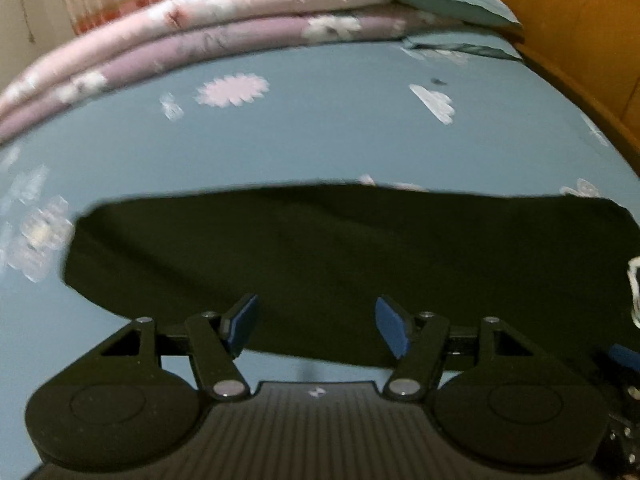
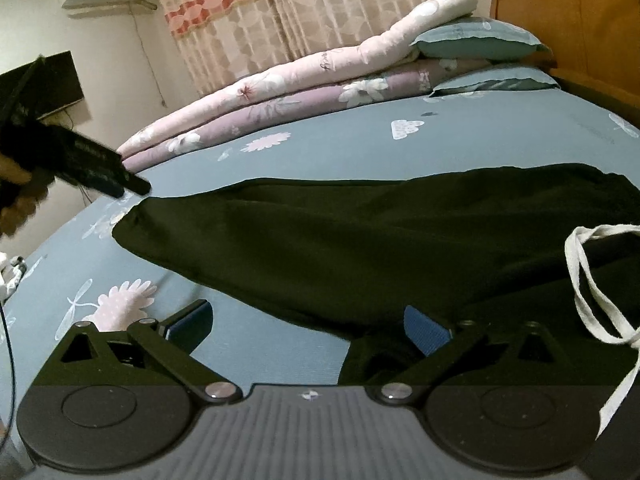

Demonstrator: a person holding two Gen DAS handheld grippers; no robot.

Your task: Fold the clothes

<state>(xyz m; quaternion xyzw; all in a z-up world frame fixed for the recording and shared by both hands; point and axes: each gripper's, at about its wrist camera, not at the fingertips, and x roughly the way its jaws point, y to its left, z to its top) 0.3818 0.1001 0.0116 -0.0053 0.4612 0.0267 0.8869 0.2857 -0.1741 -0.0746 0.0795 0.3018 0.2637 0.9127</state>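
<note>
Garment: one dark, near-black garment (image 2: 360,248), soft matte cloth, lying flat across the bed in a long shape that narrows toward 9 o'clock in the right wrist view, with shallow wrinkles.
Drawstring: one off-white flat woven drawstring (image 2: 580,276), looped on the garment at 3 o'clock.
Bed: sheet (image 1: 320,132) blue-grey, smooth, printed with pale flowers and clouds.
Quilts: two, folded long and stacked at the bed's far edge, 12 o'clock; pink quilt (image 2: 320,64) over purple quilt (image 2: 304,100), both flower-printed, padded.
Pillows: two blue-grey pillows (image 2: 480,40) at 1 o'clock, by the wooden headboard (image 2: 568,12).
Left hand-held gripper (image 1: 316,326): jaws partly apart, nothing between the blue pads, hanging over the garment's near edge.
Right hand-held gripper (image 2: 308,328): jaws at their widest, gripping nothing; right pad over the garment's near edge, left pad over bare sheet.
</note>
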